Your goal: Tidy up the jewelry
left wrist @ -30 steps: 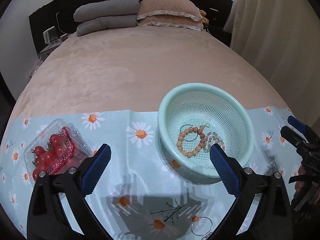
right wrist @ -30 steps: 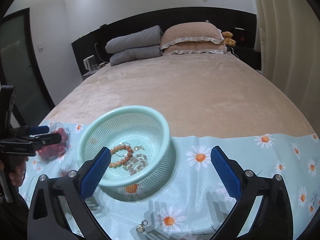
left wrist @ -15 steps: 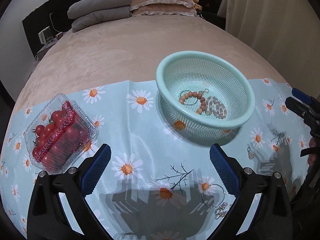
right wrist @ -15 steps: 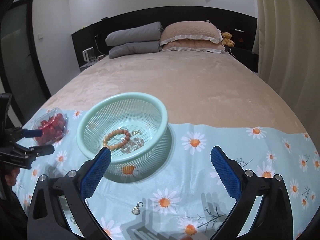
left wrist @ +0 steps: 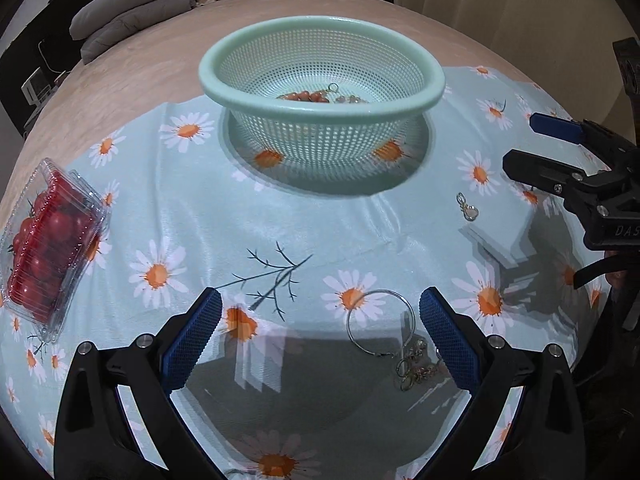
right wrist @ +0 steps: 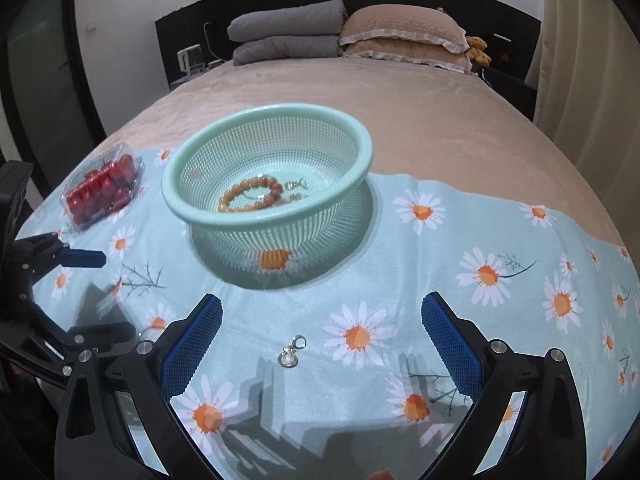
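A mint green mesh basket (left wrist: 320,108) (right wrist: 200,212) stands on the daisy-print cloth and holds an orange bead bracelet (right wrist: 250,198) and other small jewelry. A thin silver bangle with charms (left wrist: 380,326) lies on the cloth just inside my left gripper's right finger. A small silver pendant with a clasp (right wrist: 290,354) (left wrist: 468,210) lies between the fingers of my right gripper. My left gripper (left wrist: 320,336) is open and empty, low over the cloth. My right gripper (right wrist: 322,340) is open and empty; it also shows in the left wrist view (left wrist: 544,148).
A clear plastic box of cherry tomatoes (left wrist: 48,244) (right wrist: 102,188) sits at the cloth's left edge. The cloth (right wrist: 460,280) lies on a beige bed with pillows (right wrist: 400,36) and folded grey bedding (right wrist: 288,32) at the headboard. Curtains hang to the right.
Both grippers have dropped lower and pulled back from the basket. The silver bangle now lies by my left gripper's right finger, and the pendant now lies between my right gripper's fingers.
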A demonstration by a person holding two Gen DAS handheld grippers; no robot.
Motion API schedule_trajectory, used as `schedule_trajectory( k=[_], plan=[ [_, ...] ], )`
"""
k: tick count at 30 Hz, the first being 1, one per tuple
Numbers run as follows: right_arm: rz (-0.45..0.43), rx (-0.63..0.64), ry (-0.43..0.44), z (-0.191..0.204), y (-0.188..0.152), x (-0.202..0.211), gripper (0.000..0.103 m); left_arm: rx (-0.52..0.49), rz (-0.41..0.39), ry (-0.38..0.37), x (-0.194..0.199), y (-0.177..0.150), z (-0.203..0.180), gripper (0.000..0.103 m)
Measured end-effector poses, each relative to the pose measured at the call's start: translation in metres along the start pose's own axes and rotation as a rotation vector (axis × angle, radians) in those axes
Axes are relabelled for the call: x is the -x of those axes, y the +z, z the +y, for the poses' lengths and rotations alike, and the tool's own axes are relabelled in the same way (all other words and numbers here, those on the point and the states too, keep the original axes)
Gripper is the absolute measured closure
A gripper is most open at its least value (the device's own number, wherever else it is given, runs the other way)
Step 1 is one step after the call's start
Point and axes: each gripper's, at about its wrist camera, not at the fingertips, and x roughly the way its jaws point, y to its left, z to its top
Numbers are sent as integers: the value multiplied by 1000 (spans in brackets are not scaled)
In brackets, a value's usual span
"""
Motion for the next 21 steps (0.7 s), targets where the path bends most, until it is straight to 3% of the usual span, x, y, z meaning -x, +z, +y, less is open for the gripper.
schedule_trajectory(
  k=[5, 9, 12, 14, 16, 18, 19, 20, 21],
  plan=[
    [44, 19, 4, 9, -15, -15, 8, 7, 24, -6, -12, -6, -5, 6],
    [86, 10, 17, 11, -27, -29, 8, -3, 84, 101, -33, -10, -6, 6],
    [127, -15, 4, 12, -42, -46, 8, 21, 60, 98, -36, -14, -5, 6],
    [78, -22, -4, 13, -54, -47, 7, 19, 45, 106, -36, -18, -7, 7],
    [59, -30, -10, 13, -58, -45, 7, 12, 30, 104, -33, -21, -11, 13],
    [64, -27, -15, 14, -57, -45, 9, -13, 18, 89, -30, -23, -19, 27],
    [59, -27, -18, 13, -56, -43, 23, -25, 16, 85, -29, -24, -22, 31],
    [51, -27, -13, 13, -56, -41, 49, -34, 12, 83, -27, -25, -24, 37],
    [55, -30, -13, 13, -55, -39, 58, -41, 10, 79, -26, -25, -26, 44]
  ],
)
